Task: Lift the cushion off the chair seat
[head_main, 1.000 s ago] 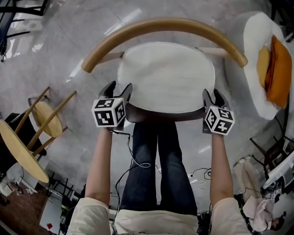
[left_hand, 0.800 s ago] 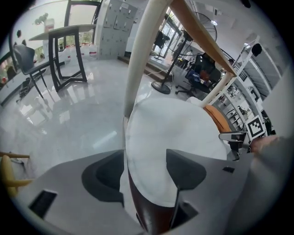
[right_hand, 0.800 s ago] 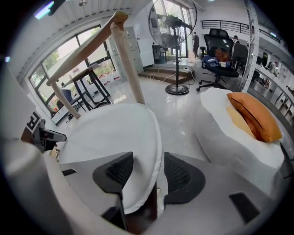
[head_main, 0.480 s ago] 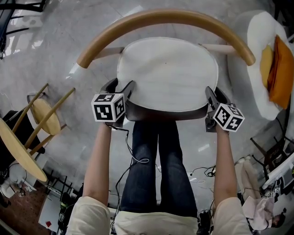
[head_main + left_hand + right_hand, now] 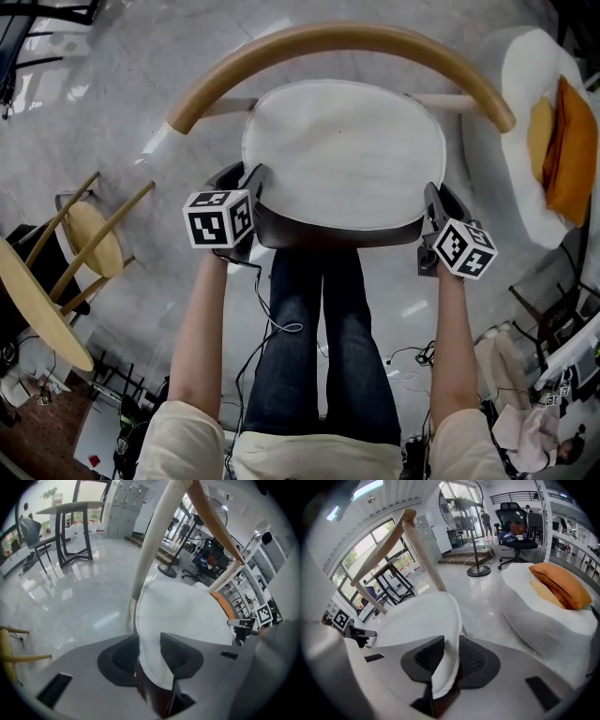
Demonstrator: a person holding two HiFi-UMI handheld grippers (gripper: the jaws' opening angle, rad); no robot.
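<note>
A person standing at a wooden chair takes the round white cushion by its two near corners. It lies flat on the dark chair seat, at 12 o'clock from the person's legs, under the curved backrest.

The left hand-held gripper bites the cushion's rim at 8 o'clock. Its jaws have just been closing and now stand about half apart, with the white edge pinched between the pads and the brown seat rim just beneath.

The right hand-held gripper does the same at 4 o'clock, its ribbed pads pressed on the rim.

At 3 o'clock on the grey floor sits a white lounge seat with an orange pillow.
</note>
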